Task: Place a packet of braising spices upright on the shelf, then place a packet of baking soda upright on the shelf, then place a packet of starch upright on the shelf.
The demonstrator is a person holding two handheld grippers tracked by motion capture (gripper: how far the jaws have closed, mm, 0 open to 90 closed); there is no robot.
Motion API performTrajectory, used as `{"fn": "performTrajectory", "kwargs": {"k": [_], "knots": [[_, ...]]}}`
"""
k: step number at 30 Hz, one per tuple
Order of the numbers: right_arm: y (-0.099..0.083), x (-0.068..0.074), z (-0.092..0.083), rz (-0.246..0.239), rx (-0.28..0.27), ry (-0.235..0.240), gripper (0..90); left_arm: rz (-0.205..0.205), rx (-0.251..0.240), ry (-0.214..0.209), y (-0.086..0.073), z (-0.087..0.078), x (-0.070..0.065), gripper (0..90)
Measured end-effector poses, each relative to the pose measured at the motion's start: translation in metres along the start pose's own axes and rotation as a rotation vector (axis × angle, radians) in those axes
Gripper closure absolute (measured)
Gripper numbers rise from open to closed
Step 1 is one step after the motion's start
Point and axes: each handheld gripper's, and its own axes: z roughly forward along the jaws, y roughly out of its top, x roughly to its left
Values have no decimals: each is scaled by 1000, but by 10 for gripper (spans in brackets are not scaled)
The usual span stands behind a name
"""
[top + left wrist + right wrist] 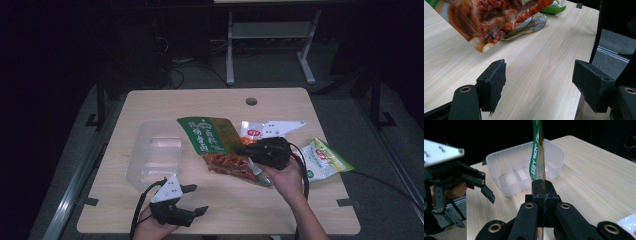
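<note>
1. black right claw, jaws pressed together on the edge of a green and red snack bag; in the right gripper view the bag stands edge-on, rising straight up from the closed jaws.
2. snack bag is held over the middle of the worktop, between the clear plastic container and the right hand; in the left gripper view its lower printed end appears to hang clear of the wood.
3. left claw sits at the near left edge of the worktop, jaws spread wide with nothing between them; bare wood shows between the pads.
4. clear plastic container lies at the left of the worktop, open side up, with divided compartments visible; contents, if any, cannot be made out.
5. further packets lie at the right: a white and red packet just behind the right claw, and a green and white packet near the right edge.
</note>
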Motion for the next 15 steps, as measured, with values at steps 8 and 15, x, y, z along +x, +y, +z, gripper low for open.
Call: {"fn": "performTrajectory", "kwargs": {"k": [8, 15], "knots": [[20, -4, 10, -11, 1, -4, 900, 3, -10, 2, 1, -1, -2, 265], [32, -6, 23, -16, 6, 3, 900, 12, -3, -1, 0, -1, 0, 265]]}}
